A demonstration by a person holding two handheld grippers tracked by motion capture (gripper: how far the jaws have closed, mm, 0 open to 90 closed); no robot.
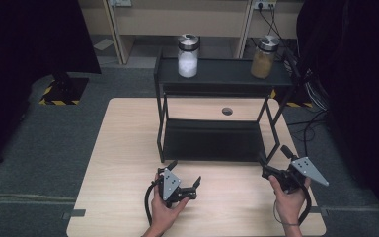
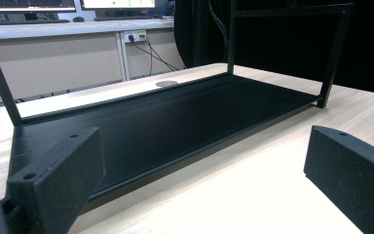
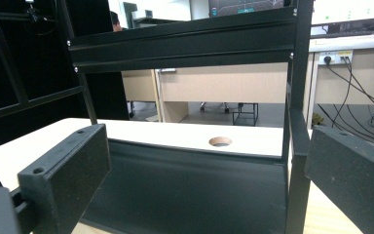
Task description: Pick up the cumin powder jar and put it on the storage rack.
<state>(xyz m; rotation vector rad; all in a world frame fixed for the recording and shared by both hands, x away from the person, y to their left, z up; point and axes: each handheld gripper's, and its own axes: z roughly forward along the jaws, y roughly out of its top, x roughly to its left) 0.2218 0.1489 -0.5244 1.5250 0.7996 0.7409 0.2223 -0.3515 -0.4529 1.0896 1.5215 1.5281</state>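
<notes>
Left gripper (image 1: 185, 180): one, held in the person's left hand (image 1: 165, 210) low over the near part of the table (image 1: 118, 163). Jaws spread wide, nothing between them, touching nothing. In the left gripper view the jaws frame the front edge of the rack's bottom shelf (image 2: 175, 122).

Right gripper (image 1: 275, 160): one, held in the right hand (image 1: 288, 197) at the rack's near right corner. Jaws spread wide and empty. In the right gripper view a rack post (image 3: 294, 161) stands just inside the right-hand jaw; whether they touch cannot be told.

Rack (image 1: 217, 74): one, black metal, two shelves, standing on the far half of the table. Bottom shelf bare.

Jars: two, both upright on the top shelf, well apart. White-filled jar (image 1: 187, 55) toward the left end; brown-filled jar (image 1: 264, 57) at the right end. Each has a metal lid.

Table: one, light wood, with one round hole (image 1: 227, 111) behind the rack.
</notes>
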